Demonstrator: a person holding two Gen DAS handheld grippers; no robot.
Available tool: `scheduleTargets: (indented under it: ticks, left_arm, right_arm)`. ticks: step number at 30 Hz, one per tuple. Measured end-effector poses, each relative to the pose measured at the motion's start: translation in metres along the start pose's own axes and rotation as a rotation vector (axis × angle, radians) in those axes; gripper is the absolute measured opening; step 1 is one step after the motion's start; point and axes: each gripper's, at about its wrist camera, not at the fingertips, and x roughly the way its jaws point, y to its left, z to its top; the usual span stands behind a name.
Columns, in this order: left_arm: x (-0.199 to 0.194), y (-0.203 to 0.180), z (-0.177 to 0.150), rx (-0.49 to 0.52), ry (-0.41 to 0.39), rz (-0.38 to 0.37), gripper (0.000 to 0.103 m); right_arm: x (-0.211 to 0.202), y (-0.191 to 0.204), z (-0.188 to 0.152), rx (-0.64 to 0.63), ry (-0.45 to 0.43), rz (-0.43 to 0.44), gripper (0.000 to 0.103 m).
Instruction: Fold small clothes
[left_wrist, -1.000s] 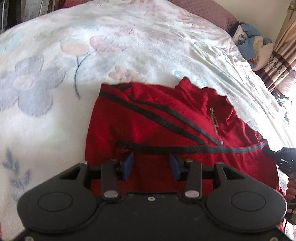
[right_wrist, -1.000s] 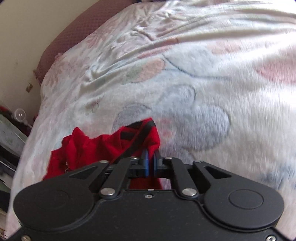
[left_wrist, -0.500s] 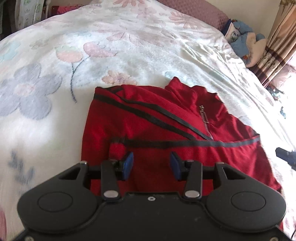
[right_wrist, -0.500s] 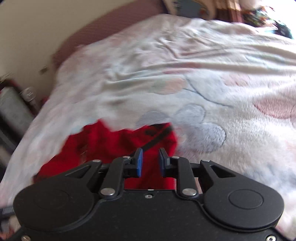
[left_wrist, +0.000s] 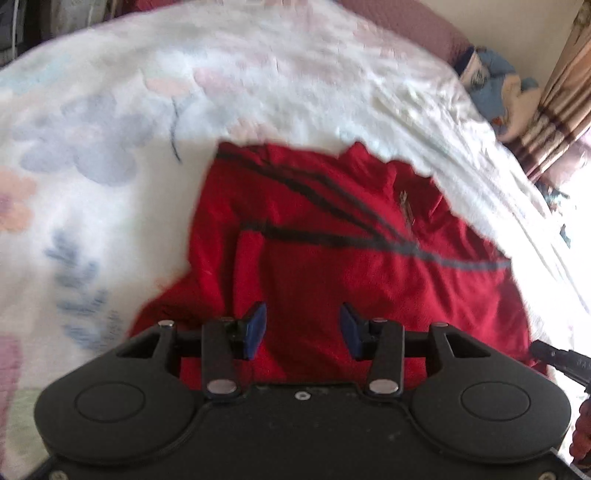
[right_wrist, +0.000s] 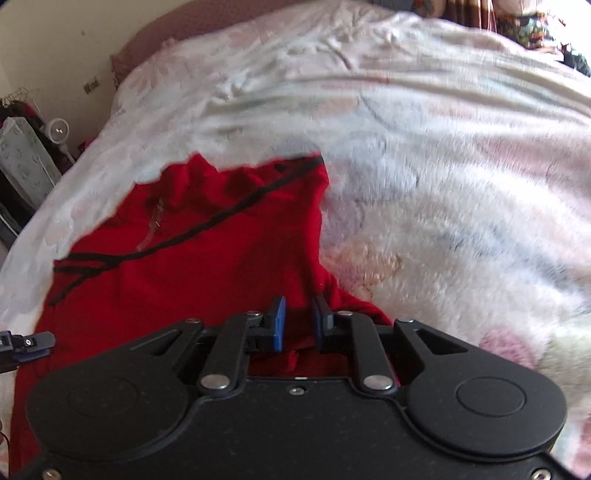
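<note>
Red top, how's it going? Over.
Left tongs open above red top. Right tongs open, nothing gripped. Top partly folded on blanket. Nothing in the way.

Red top (left_wrist: 332, 258) ahead of left tool (left_wrist: 303, 326): soft matt cloth. Blanket (right_wrist: 461, 221) beside it: fluffy, rough pile. Tool body matt black plastic.

red black-striped top (left_wrist: 332, 266), seemingly floral white blanket (left_wrist: 295, 92)
</note>
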Motion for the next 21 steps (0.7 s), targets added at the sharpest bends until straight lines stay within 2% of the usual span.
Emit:
scheduleTargets:
  ticks: [3, 7, 9, 12, 15, 17, 18, 21]
  left_arm:
    - [-0.014, 0.011, -0.009, -0.027, -0.006, -0.016, 0.046]
    - [0.006, 0.028, -0.019, -0.084, 0.098, 0.044, 0.046]
    - [0.007, 0.034, -0.021, -0.126, 0.097, 0.030, 0.046]
    - [-0.011, 0.033, -0.017, -0.163, 0.103, 0.013, 0.046]
    - [-0.044, 0.034, -0.025, -0.094, 0.083, -0.013, 0.049]
    - [-0.068, 0.045, -0.039, -0.068, 0.083, -0.024, 0.051]
    - [-0.080, 0.054, -0.048, -0.069, 0.086, -0.029, 0.051]
    - [-0.107, 0.090, -0.081, -0.113, 0.109, 0.010, 0.052]
  right_arm:
    - [-0.017, 0.001, -0.003, -0.020, -0.037, 0.013, 0.017]
    - [-0.003, -0.016, -0.012, 0.027, 0.030, -0.038, 0.017]
    - [0.004, -0.025, -0.018, 0.050, 0.043, -0.027, 0.016]
    - [-0.007, -0.030, -0.022, 0.110, 0.032, -0.013, 0.017]
    - [-0.035, -0.034, -0.027, 0.139, 0.042, 0.027, 0.024]
    - [-0.061, -0.039, -0.037, 0.104, 0.051, 0.062, 0.036]
    - [-0.075, -0.044, -0.043, 0.093, 0.061, 0.078, 0.042]
    - [-0.104, -0.070, -0.067, 0.114, 0.131, 0.151, 0.048]
